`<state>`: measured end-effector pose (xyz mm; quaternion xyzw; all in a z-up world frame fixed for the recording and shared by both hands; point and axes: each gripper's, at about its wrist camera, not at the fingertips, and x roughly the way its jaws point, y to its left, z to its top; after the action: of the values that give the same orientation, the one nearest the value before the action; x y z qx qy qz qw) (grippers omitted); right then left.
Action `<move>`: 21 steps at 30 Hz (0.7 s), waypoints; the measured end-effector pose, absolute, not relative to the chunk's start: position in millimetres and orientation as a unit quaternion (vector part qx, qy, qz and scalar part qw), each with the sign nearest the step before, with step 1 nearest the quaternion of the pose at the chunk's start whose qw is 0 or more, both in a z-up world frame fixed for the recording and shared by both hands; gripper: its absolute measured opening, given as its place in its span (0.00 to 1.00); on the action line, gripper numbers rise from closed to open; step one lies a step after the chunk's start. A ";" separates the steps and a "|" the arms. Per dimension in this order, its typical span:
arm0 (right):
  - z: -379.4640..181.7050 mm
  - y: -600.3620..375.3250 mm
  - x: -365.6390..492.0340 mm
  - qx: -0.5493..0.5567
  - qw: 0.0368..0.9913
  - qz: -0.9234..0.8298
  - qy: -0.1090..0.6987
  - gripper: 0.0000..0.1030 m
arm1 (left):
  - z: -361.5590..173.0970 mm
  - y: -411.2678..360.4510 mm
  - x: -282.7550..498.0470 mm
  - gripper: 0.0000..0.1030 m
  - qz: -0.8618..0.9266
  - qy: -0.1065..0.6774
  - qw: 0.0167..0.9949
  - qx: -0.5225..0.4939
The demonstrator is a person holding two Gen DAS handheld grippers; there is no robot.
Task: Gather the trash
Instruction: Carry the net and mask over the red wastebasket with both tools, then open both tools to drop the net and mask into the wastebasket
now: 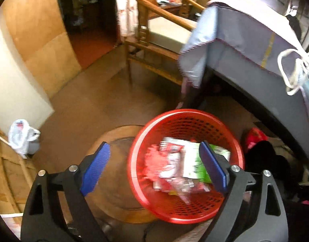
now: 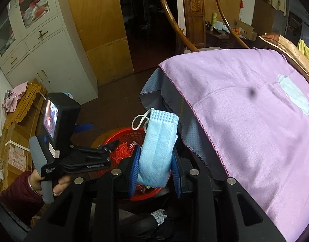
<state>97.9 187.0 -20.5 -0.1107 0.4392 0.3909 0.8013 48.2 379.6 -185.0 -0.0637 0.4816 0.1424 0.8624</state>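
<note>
Drop-off step judged: blue face mask (image 2: 157,148) is clamped in right tongs (image 2: 156,166) just above red basket (image 1: 186,165) on the floor beside the bed (image 2: 255,121), left tongs (image 1: 154,167) are spread empty over it; release over the rim is needed next.
</note>
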 end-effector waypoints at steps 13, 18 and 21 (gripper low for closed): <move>-39.1 222.5 92.8 -0.142 0.773 0.418 0.454 0.30 | -177.0 385.0 13.9 0.89 0.204 0.470 0.859 0.011; -50.3 236.5 95.3 -0.157 0.762 0.421 0.467 0.30 | -178.7 390.3 12.0 0.90 0.218 0.467 0.857 0.011; -60.8 244.3 98.1 -0.162 0.751 0.423 0.480 0.30 | -181.8 391.2 11.7 0.90 0.224 0.468 0.855 0.014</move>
<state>98.1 244.3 -60.8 -0.1617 0.4798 0.4233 0.7513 11.7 391.2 -181.8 0.0137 0.4683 0.2241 0.8546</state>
